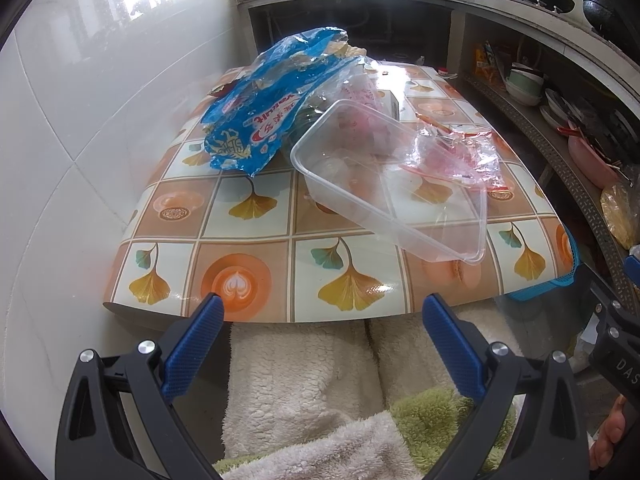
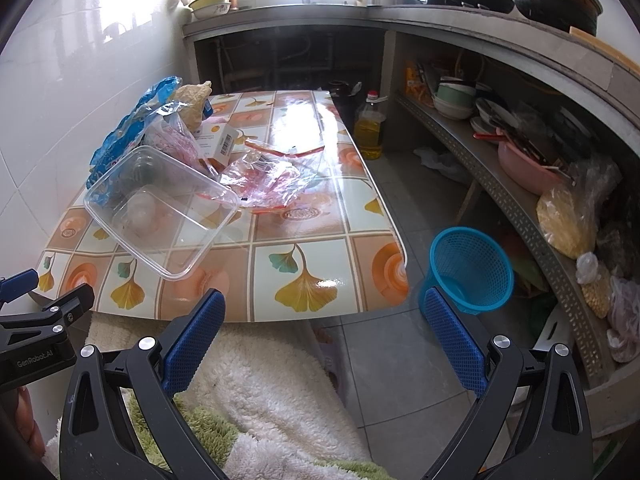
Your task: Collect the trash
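Both grippers wait at the table edge, with the trash untouched.

The left gripper (image 1: 324,312) and right gripper (image 2: 324,312) both stand with jaws apart and empty. The tub (image 1: 390,184), blue bag (image 1: 264,108) and clear bag (image 1: 452,148) lie piled at 12 o'clock on the table (image 2: 304,276); the bin (image 2: 472,268) stands on the floor at 2 o'clock. Risks, as judged: the tub tilts on the pile and may slide off the glossy cloth if nudged, and thin film may slip the pads. The room is a tiled kitchen with cluttered shelves.
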Demonstrator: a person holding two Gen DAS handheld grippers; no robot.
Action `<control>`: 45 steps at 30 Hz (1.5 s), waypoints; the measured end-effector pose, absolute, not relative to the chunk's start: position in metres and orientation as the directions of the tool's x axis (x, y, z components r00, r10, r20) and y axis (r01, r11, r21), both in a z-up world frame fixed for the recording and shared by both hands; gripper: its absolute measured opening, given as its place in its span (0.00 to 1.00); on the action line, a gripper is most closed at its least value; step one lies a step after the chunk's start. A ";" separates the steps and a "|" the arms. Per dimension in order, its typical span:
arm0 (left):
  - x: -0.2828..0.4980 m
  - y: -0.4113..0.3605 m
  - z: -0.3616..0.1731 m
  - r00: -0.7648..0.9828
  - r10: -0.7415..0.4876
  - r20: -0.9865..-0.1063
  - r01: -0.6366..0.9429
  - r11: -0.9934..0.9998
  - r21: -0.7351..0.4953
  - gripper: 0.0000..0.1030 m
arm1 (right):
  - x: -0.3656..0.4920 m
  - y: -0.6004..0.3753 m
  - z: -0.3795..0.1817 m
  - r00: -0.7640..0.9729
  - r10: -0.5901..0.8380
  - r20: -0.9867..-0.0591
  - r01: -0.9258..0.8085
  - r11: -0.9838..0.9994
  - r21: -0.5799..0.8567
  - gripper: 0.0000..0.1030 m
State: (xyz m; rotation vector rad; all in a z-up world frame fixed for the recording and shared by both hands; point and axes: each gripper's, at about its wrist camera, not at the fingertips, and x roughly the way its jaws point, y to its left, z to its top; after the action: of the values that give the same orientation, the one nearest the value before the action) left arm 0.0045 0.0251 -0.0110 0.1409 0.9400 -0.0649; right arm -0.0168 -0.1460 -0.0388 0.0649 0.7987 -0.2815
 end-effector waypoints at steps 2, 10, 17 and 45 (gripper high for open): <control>0.004 0.025 -0.011 0.589 0.006 -0.808 0.117 0.989 0.092 0.95 | -0.017 -0.146 -0.039 0.663 -0.225 -0.714 0.273 0.961 -0.049 0.93; 0.004 0.026 -0.012 0.586 0.009 -0.811 0.117 0.989 0.095 0.95 | -0.017 -0.146 -0.039 0.662 -0.224 -0.715 0.273 0.961 -0.048 0.93; 0.005 0.025 -0.011 0.585 0.009 -0.811 0.116 0.989 0.095 0.95 | -0.017 -0.147 -0.039 0.663 -0.223 -0.715 0.272 0.961 -0.047 0.93; 0.011 0.029 -0.016 0.562 0.009 -0.827 0.106 0.991 0.083 0.95 | -0.012 -0.151 -0.040 0.663 -0.250 -0.705 0.300 0.952 -0.056 0.93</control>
State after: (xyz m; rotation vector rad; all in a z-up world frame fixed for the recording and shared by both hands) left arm 0.0105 0.0288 -0.0162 0.1290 0.9729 -0.0574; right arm -0.0123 -0.1511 -0.0401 0.0674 0.7862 -0.3110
